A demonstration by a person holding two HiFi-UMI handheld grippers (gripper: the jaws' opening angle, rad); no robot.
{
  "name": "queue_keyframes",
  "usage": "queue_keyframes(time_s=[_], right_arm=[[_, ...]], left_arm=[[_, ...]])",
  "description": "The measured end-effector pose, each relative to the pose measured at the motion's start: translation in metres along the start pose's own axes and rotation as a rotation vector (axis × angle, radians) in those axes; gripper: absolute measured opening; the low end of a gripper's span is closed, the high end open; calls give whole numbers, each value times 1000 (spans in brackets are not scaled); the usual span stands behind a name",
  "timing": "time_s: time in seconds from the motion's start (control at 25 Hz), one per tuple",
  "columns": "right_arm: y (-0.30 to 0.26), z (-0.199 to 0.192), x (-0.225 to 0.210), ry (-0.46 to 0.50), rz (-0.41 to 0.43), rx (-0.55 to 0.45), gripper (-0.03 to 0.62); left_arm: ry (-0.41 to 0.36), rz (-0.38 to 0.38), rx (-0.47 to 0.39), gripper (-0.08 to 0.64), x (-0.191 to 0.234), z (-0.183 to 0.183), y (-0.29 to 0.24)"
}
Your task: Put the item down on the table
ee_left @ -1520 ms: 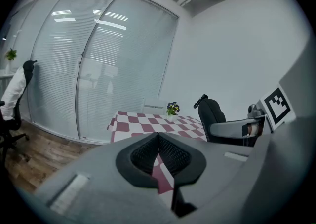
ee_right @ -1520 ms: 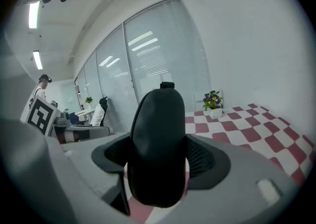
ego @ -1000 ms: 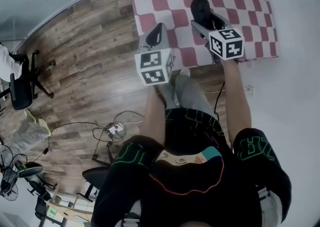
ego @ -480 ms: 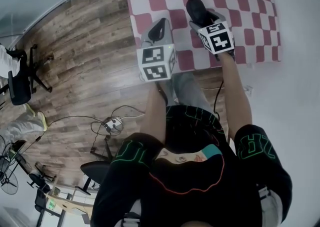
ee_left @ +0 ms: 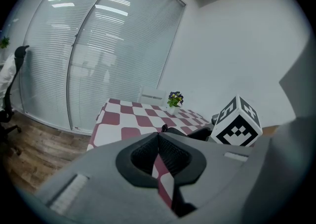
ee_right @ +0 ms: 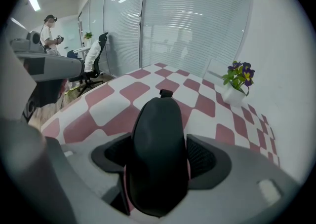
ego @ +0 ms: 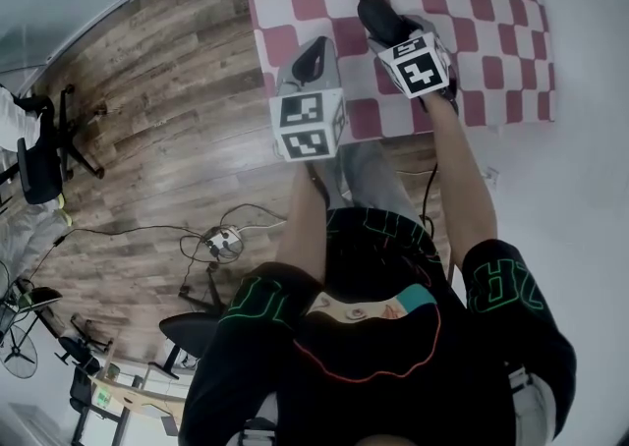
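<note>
A black, rounded, mouse-like item (ee_right: 159,154) is pinched between the pads of my right gripper (ee_right: 159,141), which is shut on it. In the head view the black item (ego: 373,14) hangs over the red-and-white checked table (ego: 482,12), out in front of the right gripper (ego: 381,29). I cannot tell whether it touches the cloth. My left gripper (ego: 313,59) hovers at the table's near edge, empty. Its jaws meet at the tips in the left gripper view (ee_left: 158,136).
A small pot of purple flowers (ee_right: 239,82) stands at the table's far side by the white wall. Wooden floor (ego: 147,110) lies to the left, with office chairs (ego: 44,159) and cables. A person (ee_right: 49,30) stands far off by the glass partition.
My right gripper has moved forward, farther over the table, carrying the black item. The left gripper has barely shifted.
</note>
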State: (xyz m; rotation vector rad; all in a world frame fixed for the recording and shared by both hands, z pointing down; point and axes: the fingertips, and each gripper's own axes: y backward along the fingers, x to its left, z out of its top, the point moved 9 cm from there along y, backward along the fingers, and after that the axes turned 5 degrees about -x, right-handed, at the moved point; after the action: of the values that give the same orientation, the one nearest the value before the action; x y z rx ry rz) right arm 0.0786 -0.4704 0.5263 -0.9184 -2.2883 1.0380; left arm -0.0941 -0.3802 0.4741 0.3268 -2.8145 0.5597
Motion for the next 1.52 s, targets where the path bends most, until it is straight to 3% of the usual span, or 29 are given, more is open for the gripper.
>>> queue_keyframes(time_s=[0.12,0.52,0.64,0.8,0.88,1.0,1.32,1.44,1.52], right_arm=[[5,-1,-1,-23,-11,-41,339],[63,22,-1,-157,-121,-341,325],[83,29,-1,-213,-190,-445,210],[109,44,1,-266,-241,-557,138],[122,51,0,-295,-255,-618,12],[135,60,-2,-329,-238,-695,3],[161,98,-22,-289,-235,-845,3],[159,103,-29,-323,-199,-869,3],[163,103,-36,-329,-227,-862,3]], left_arm=[[-3,-4,-7,9,3,1,4],[-29,-41,-64,9,6,24,14],[-68,-48,-85,9,7,36,17],[-113,-57,-157,9,7,67,24],[-138,-61,-195,9,7,80,26],[-175,-51,-240,9,11,99,26],[-281,-53,-396,9,7,157,24],[-304,-42,-446,9,10,174,25],[-311,-37,-465,9,9,180,24]])
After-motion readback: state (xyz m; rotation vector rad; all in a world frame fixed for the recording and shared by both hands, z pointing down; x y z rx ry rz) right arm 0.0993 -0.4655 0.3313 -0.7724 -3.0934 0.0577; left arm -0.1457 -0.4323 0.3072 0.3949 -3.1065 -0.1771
